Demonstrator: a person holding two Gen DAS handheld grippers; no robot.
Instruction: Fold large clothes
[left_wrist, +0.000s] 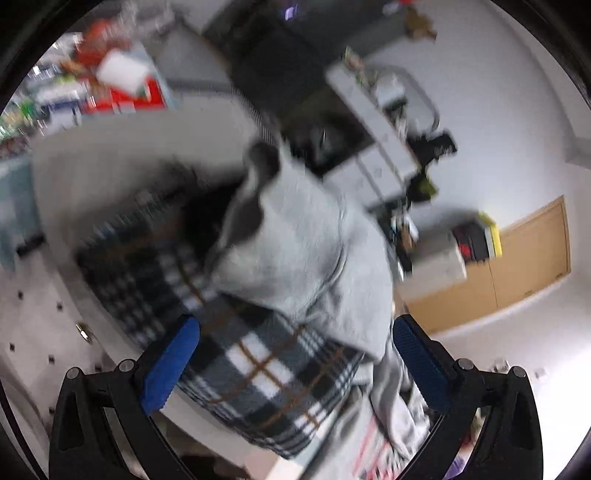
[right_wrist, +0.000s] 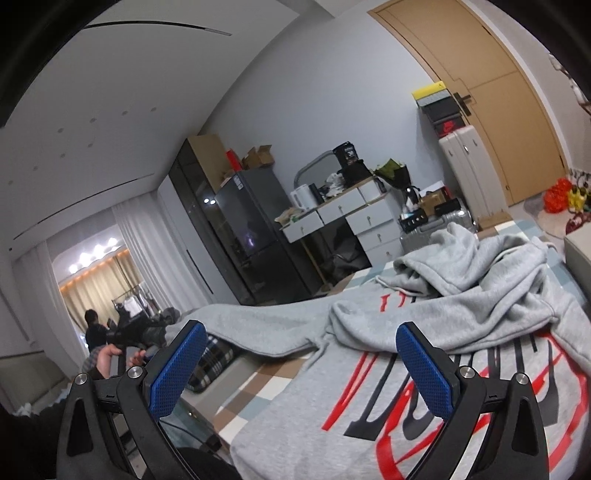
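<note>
Evidently between folds: both the left tongs (left_wrist: 295, 365) and right tongs (right_wrist: 301, 363) gape wide, holding nothing; the grey hoodie (right_wrist: 424, 354) lies rumpled on the bed (right_wrist: 258, 384); next, probably grip a sleeve.

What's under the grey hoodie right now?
The grey hoodie lies on a checked bed cover, and one sleeve drapes over a plaid blanket. What lies beneath its bunched middle is covered.
</note>
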